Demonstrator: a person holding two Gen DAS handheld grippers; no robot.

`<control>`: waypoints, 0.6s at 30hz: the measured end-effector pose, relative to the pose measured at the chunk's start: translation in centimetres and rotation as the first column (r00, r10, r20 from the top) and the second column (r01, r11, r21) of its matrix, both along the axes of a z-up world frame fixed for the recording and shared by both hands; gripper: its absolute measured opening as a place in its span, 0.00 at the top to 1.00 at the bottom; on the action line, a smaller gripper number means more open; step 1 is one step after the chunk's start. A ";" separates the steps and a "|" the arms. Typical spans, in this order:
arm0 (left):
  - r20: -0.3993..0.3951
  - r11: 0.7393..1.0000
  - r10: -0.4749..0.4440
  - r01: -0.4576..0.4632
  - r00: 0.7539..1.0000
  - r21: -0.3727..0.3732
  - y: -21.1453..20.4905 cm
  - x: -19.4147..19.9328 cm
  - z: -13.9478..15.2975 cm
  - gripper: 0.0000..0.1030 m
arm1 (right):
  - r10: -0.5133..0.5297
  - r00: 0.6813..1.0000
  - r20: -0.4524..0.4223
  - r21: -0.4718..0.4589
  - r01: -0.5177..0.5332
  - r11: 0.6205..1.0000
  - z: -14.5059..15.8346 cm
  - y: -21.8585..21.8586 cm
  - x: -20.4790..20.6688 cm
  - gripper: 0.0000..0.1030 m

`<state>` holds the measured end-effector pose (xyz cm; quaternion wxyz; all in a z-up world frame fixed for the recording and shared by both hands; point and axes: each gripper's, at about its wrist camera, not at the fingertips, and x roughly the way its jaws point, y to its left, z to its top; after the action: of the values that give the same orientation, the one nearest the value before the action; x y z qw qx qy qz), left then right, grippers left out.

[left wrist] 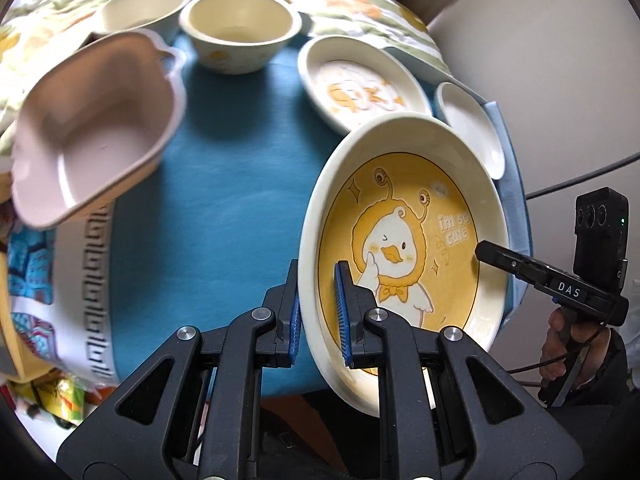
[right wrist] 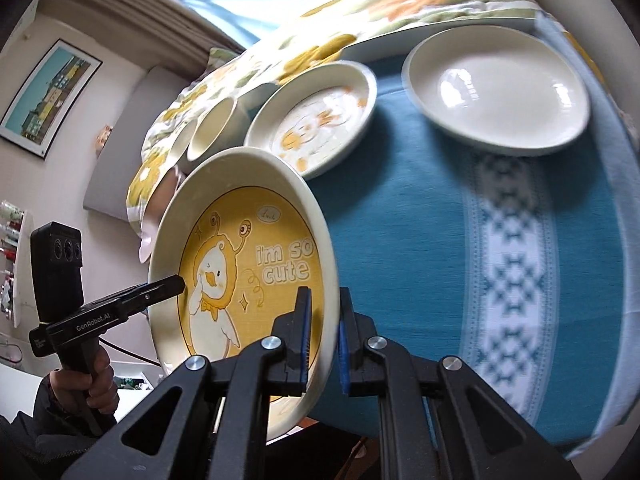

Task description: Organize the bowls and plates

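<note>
A cream plate with a yellow duck cartoon [left wrist: 404, 216] [right wrist: 248, 240] hangs tilted above the blue tablecloth [left wrist: 224, 184]. My left gripper [left wrist: 318, 280] is shut on its left rim, one blue pad inside and one outside. My right gripper [right wrist: 325, 300] is shut on the opposite rim; in the left wrist view its tip, the right gripper [left wrist: 485, 251], reaches over the plate's far edge. On the cloth lie a pale duck plate [left wrist: 360, 84] [right wrist: 316, 116], a plain white plate [left wrist: 472, 128] [right wrist: 496, 92], two cream bowls [left wrist: 240, 28] [left wrist: 140, 6] and a pink dish [left wrist: 96, 132].
A floral blanket [right wrist: 360, 28] lies behind the dishes. The tablecloth's white patterned band [right wrist: 512, 264] runs along the right. A person's hand [right wrist: 80, 384] holds the left gripper handle. Snack packets [left wrist: 60, 400] sit at the lower left, and a cable [left wrist: 580, 176] hangs at the right.
</note>
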<state>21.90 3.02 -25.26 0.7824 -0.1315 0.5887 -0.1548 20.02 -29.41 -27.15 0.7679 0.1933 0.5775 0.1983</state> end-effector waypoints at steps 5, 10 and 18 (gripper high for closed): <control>-0.031 1.000 0.019 -0.018 0.999 0.004 4.7 -0.8 -1.4 0.88 | 0.022 0.999 -0.030 0.000 -0.022 1.000 -1.6 4.5 0.1 0.90; -0.045 1.000 0.024 -0.024 0.999 -0.001 7.7 -0.9 -3.4 0.88 | 0.028 0.999 -0.042 -0.015 -0.029 0.999 -2.8 7.4 0.1 0.90; -0.052 1.000 0.015 -0.016 0.999 -0.013 7.7 1.5 -6.5 0.88 | 0.014 0.999 -0.037 -0.030 -0.015 0.999 -4.4 8.5 0.9 0.90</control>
<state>23.44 10.73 -31.73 0.7671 -0.1451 0.6069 -0.1491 20.93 -20.86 -31.51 0.7584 0.1813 0.5960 0.1915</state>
